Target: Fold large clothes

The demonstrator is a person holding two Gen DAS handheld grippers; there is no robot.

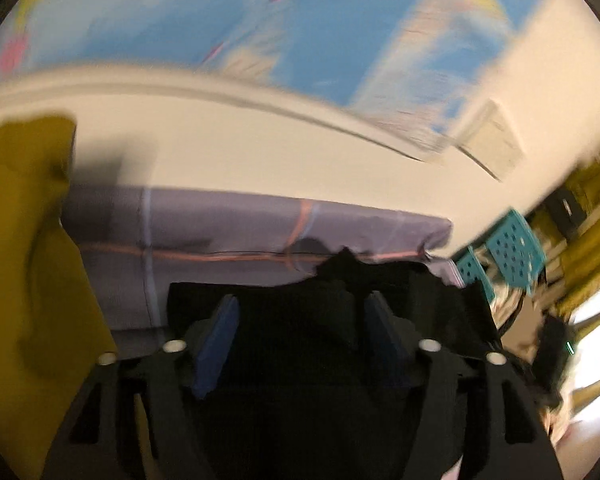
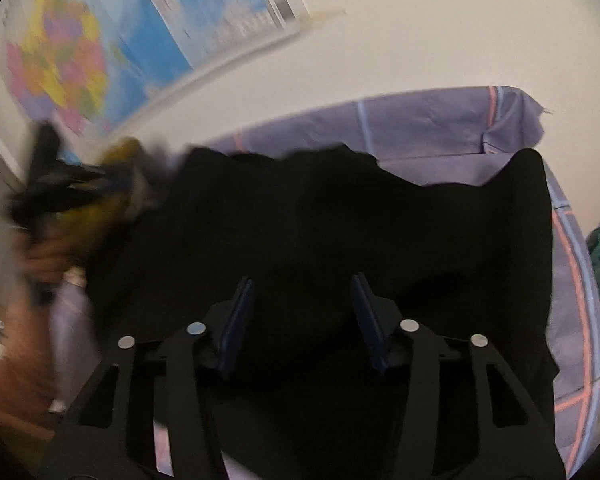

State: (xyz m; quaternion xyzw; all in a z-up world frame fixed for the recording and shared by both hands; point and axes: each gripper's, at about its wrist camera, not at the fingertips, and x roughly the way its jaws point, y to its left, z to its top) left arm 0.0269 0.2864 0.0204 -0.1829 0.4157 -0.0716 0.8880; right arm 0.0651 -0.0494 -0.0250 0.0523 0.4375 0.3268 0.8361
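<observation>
Left wrist view, fingers: the left gripper (image 1: 300,336) stands with its blue pads (image 1: 216,344) apart, nothing pinched; dark cloth lies under the gap, not pressed.
Right wrist view, fingers: the right gripper (image 2: 304,320) is also released, pads (image 2: 238,320) spread over the cloth with nothing clamped.
Garment: the black garment (image 2: 340,220) lies spread on the bed's lilac checked sheet (image 2: 428,128), its far edge rumpled and one corner raised at the right.
Step in hand: by my judgement, between grasps, picking the next hold for a fold.
Doing it well: take a single layer at an edge or corner, both hands level with each other, and lift clear of the sheet so it is not dragged along; smooth the rumpled far edge before creasing.
Only the left view shows: a mustard-yellow cloth (image 1: 24,260) close at its left, and teal perforated baskets (image 1: 512,244) beyond the bed's corner.
Only the right view shows: the garment's whole spread, the other gripper blurred at left in a person's hand (image 2: 44,256), and the coloured wall map (image 2: 64,60).
</observation>
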